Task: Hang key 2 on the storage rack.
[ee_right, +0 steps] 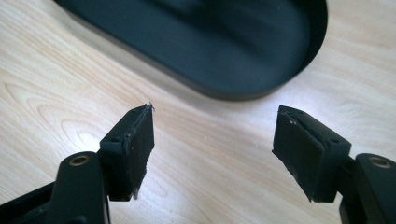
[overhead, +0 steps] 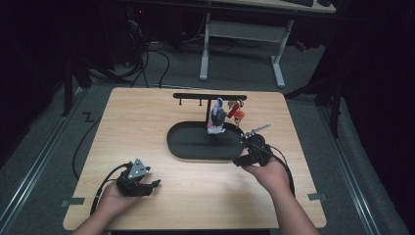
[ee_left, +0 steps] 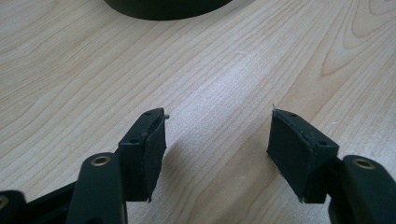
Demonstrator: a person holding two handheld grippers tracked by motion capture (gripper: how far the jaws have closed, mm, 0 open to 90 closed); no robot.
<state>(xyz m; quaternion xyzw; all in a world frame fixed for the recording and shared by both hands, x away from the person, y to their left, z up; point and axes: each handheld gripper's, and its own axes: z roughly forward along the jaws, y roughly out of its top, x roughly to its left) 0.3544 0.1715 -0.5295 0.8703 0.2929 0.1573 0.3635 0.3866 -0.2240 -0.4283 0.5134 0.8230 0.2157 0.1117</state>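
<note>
**High view: both grippers empty beside the black tray stand**

High view, largest first. Wooden table [overhead: 147, 127], pale grain, rounded corners, dark floor around it. On its far middle sits the black oval tray [overhead: 188, 142], matte, low raised rim, long axis running left to right. A thin black post rises from the tray's back edge and carries a black crossbar [overhead: 195, 96] with short pegs underneath. Small trinkets [overhead: 224, 115] hang in a cluster at the bar's right part, just above the tray: one grey-white-pink figure, one red-orange piece beside it. Finer detail too small to tell.

Right gripper [overhead: 247, 155] is just beside the tray's right end, held in the person's right hand [overhead: 268, 172]; whether it touches the rim cannot be told. Left gripper [overhead: 147, 185] lies low over the near-left of the table in the left hand [overhead: 115, 198], well apart from the tray, grey three-cornered plate on top.

Right gripper view: right gripper's [ee_right: 212, 135] jaws spread, nothing between them, bare wood below, tray [ee_right: 196, 42] rim close ahead and slightly blurred.

Left gripper view: left gripper's [ee_left: 217, 140] jaws spread wide, nothing between, pads above plain table [ee_left: 210, 70]; tray [ee_left: 163, 7] edge at the top.
</note>
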